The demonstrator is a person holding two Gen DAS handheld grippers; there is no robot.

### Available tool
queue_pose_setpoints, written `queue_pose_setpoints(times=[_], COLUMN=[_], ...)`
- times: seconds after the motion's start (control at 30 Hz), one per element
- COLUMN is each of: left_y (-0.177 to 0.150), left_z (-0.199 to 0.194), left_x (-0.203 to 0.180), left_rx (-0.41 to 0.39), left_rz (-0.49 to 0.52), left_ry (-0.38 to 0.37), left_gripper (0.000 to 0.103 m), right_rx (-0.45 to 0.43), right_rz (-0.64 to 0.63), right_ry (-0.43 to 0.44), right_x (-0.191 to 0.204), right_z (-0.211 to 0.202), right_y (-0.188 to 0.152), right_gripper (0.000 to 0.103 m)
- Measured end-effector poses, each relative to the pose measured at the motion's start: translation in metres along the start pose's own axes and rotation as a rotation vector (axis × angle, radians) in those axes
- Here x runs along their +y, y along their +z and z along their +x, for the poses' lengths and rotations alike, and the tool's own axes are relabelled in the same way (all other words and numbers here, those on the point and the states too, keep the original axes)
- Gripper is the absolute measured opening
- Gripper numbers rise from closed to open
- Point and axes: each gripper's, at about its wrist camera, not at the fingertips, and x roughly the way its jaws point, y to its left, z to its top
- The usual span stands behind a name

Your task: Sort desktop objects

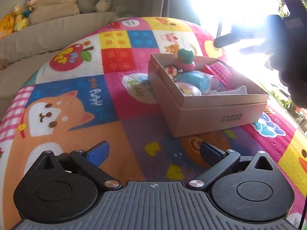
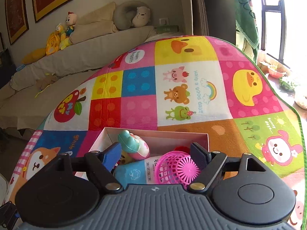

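A cardboard box (image 1: pixel 220 113) stands on the colourful play mat (image 1: pixel 76 99). It holds a green and pink toy (image 1: pixel 185 61), a pink plastic basket (image 1: pixel 221 72), a blue and white pack (image 1: pixel 193 79) and a clear ball (image 1: pixel 189 90). My left gripper (image 1: pixel 153 151) is open and empty, low over the mat in front of the box. My right gripper (image 2: pixel 156 154) is open and empty, just above the box (image 2: pixel 157 134), over the pink basket (image 2: pixel 176 168), the pack (image 2: pixel 134 172) and the toy (image 2: pixel 134 143). The right gripper also shows dark at the left wrist view's top right (image 1: pixel 230 40).
A beige sofa (image 2: pixel 76 57) with plush toys (image 2: pixel 63 32) and a neck pillow (image 2: pixel 132 15) runs behind the mat. A bright window (image 1: pixel 220 3) glares at the right. The mat's green edge (image 2: pixel 299 118) drops off at the right, with pots (image 2: pixel 276 71) beyond.
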Motion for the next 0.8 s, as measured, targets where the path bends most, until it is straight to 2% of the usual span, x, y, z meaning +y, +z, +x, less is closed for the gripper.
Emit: queue_pose_setpoints(times=[0.03,0.1,0.17,0.3,0.4,0.5,0.63,0.7,0.8], left_y=[-0.002,-0.007,-0.012,-0.019,-0.023,-0.026,-0.026,-0.025,-0.018], left_z=[-0.001,-0.003,-0.005,-0.011,-0.016,-0.015,-0.010,-0.010,-0.012], left_x=[0.000,-0.001,-0.003,-0.007,-0.010,-0.014,-0.012,-0.010,-0.006], left_rx=[0.003,0.013,0.021,0.020,0.008,0.026,0.053,0.057,0.029], left_rz=[-0.005,-0.015,-0.024,-0.035,-0.035,-0.027,-0.038,-0.049,-0.091], left_ry=[0.006,0.020,0.023,0.071,0.108,0.112,0.130,0.127,0.080], left_gripper=[0.103,0.103,0.103,0.103,0.103,0.103,0.103,0.103,0.103], right_rx=[-0.014,-0.041,-0.080,-0.088,-0.038,0.031,0.100,0.047,-0.137], right_rz=[-0.009,-0.030,-0.048,-0.071,-0.065,-0.046,-0.046,-0.063,-0.166], right_ry=[0.007,0.027,0.057,0.078,0.040,-0.022,-0.032,0.010,0.011], right_x=[0.000,0.001,0.004,0.013,0.020,0.026,0.032,0.038,0.051], right_z=[-0.011,-0.035,-0.063,-0.096,-0.097,-0.082,-0.062,-0.071,-0.096], right_y=[-0.007,-0.023,-0.042,-0.080,-0.111,-0.145,-0.164,-0.157,-0.126], right_gripper=[0.088,0.098,0.103,0.103,0.103,0.103,0.103,0.103,0.103])
